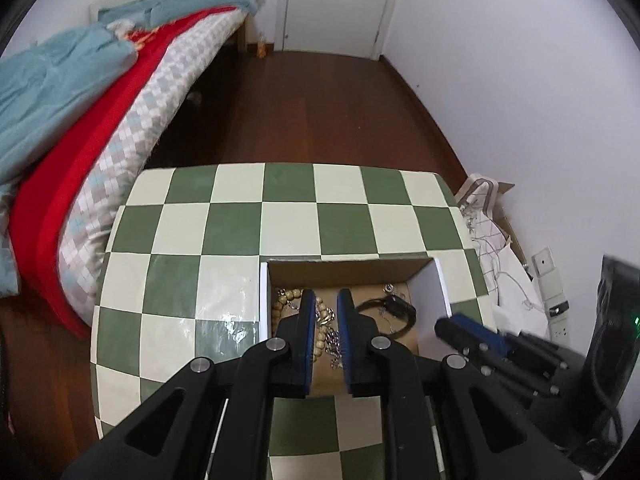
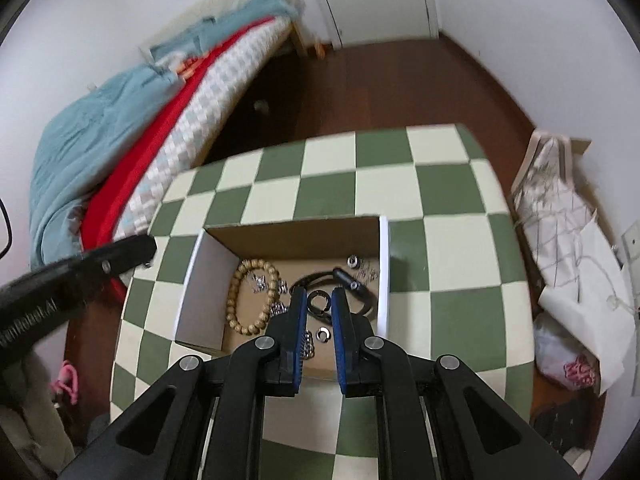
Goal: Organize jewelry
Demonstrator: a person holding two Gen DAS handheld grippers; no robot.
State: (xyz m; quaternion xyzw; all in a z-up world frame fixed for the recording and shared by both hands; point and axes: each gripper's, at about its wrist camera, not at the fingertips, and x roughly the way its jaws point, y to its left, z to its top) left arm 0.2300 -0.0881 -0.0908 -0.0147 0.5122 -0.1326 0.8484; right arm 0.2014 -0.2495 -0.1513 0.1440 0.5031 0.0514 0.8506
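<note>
An open cardboard box [image 2: 296, 236] with white sides sits on the green-and-white checkered table [image 2: 440, 208]. Inside lie a wooden bead bracelet [image 2: 240, 300], a black cord with clasp [image 2: 352, 284], a dark ring [image 2: 319, 304], a small silver ring [image 2: 322, 335] and silver chain pieces [image 2: 280, 308]. My right gripper [image 2: 319, 296] hovers over the box, open, its fingers on either side of the dark ring. My left gripper [image 1: 326, 300] is open and empty above the box [image 1: 348, 266], over beads [image 1: 282, 304] and a chain [image 1: 330, 340]. The right gripper shows in the left wrist view [image 1: 460, 326].
A bed with blue and red covers [image 1: 100, 100] stands left of the table. A tote bag and papers [image 2: 568, 232] lie to the right by the wall. Dark wooden floor and a white door [image 1: 336, 4] are behind.
</note>
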